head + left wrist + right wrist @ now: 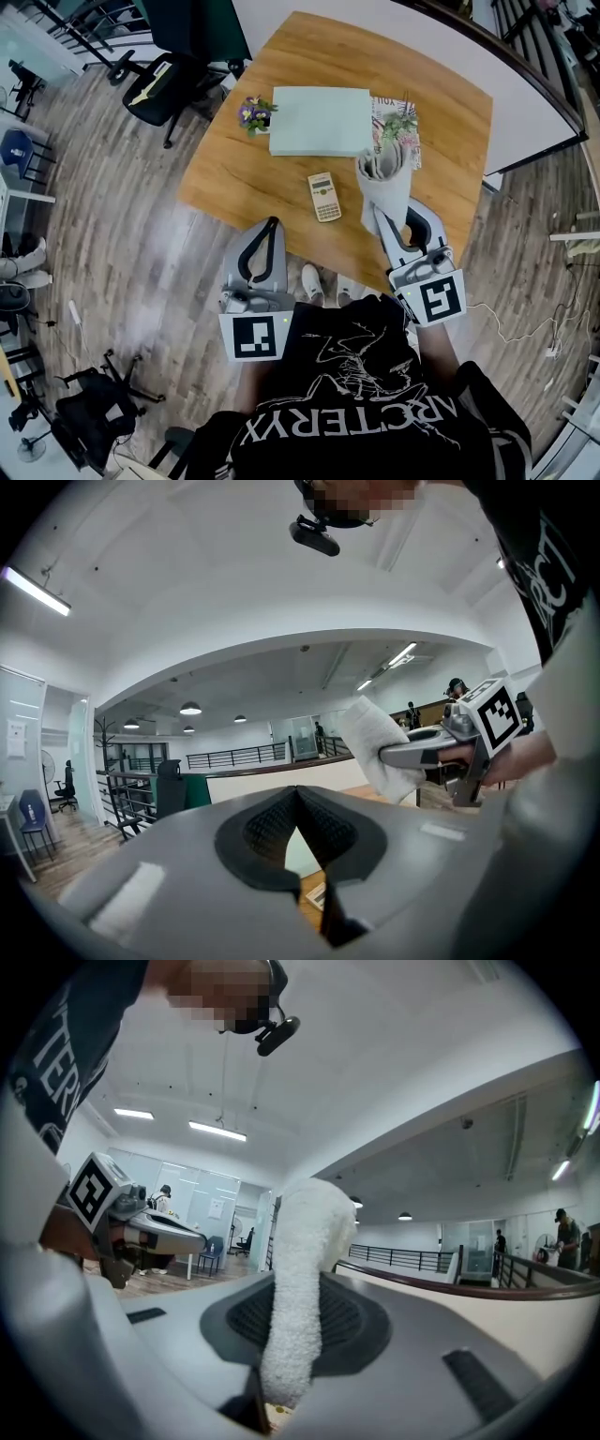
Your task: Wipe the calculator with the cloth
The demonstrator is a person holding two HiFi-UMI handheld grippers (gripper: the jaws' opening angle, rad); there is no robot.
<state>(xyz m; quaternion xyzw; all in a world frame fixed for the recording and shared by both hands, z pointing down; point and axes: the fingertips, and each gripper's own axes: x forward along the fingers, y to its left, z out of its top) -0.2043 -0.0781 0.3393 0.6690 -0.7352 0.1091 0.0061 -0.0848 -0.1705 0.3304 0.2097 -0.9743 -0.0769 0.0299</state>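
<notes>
A beige calculator [324, 197] lies flat on the wooden table [234, 178], near its front edge. My right gripper [378, 215] is just right of the calculator, shut on a white cloth [383, 183] that stands up out of its jaws. In the right gripper view the cloth [300, 1279] rises between the shut jaws of that gripper [292, 1309]. My left gripper [273, 223] hovers at the table's front edge, left of the calculator, shut with nothing in it. In the left gripper view its jaws [298, 795] meet at the tip, and the cloth [371, 739] hangs off to the right.
A pale green closed folder [319, 120] lies behind the calculator. A small pot of purple flowers [254, 114] stands at its left, and a green plant on a printed sheet [399, 126] at its right. An office chair [169, 80] stands beyond the table's left corner.
</notes>
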